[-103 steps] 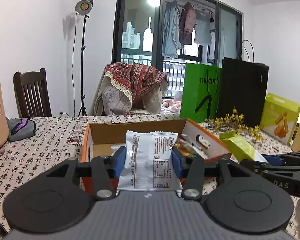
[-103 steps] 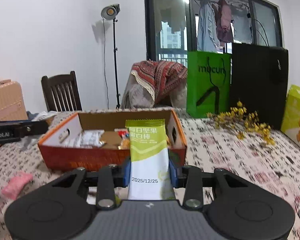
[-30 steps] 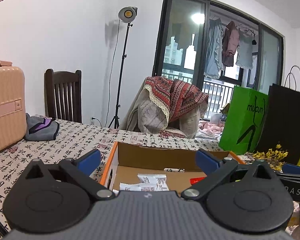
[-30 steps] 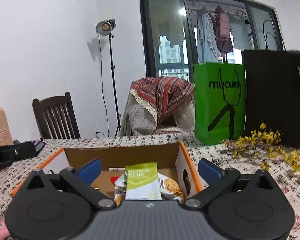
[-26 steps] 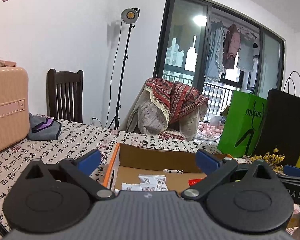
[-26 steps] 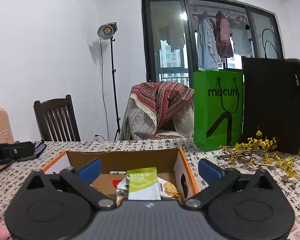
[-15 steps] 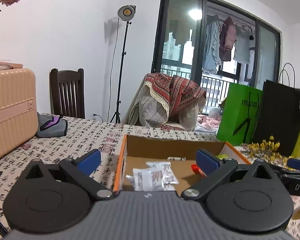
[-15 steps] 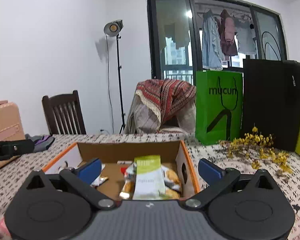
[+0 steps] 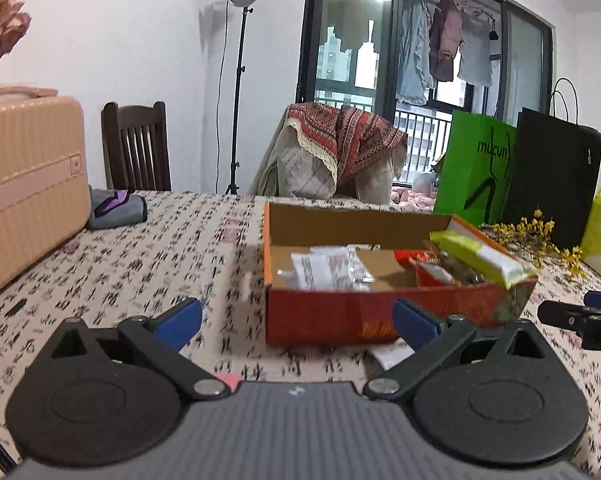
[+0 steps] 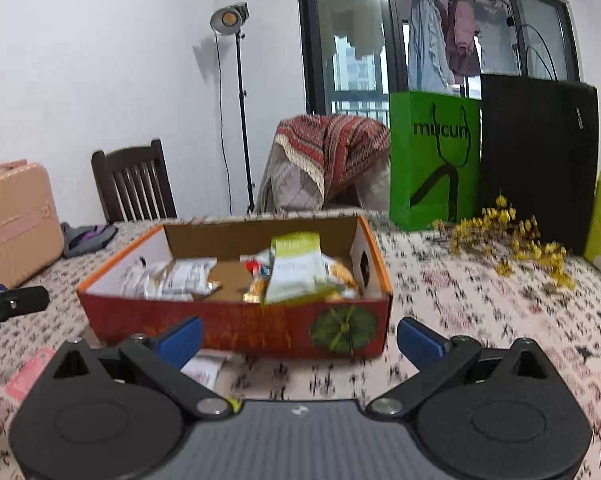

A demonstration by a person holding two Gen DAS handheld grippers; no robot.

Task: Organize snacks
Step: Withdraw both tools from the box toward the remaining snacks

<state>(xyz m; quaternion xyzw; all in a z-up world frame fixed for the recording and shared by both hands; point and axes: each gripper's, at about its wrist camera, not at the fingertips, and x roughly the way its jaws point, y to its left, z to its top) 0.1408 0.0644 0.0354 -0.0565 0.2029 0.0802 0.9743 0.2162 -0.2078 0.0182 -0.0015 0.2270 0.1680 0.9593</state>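
Observation:
An open orange cardboard box (image 9: 380, 316) (image 10: 236, 326) stands on the patterned table. It holds white snack packets (image 9: 328, 270) (image 10: 172, 280), a green and white bar (image 9: 480, 256) (image 10: 296, 268) and other wrapped snacks. My left gripper (image 9: 296, 320) is open and empty, on the near side of the box. My right gripper (image 10: 298, 338) is open and empty, on the near side of the box. A white packet (image 10: 204, 368) (image 9: 392, 354) and a pink packet (image 10: 28, 372) lie on the table in front of the box. The right gripper's tip (image 9: 580, 320) shows at the right of the left wrist view.
A pink suitcase (image 9: 24, 184) stands at the left of the table, with a grey pouch (image 9: 116, 208) behind it. A green bag (image 10: 432, 164), a black bag (image 10: 536, 156) and yellow flowers (image 10: 512, 236) stand at the back right. Chairs stand behind the table.
Both grippers let go of their packets, which now lie in the box, and opened. Both have since drawn back and lowered, so the box looks farther off.

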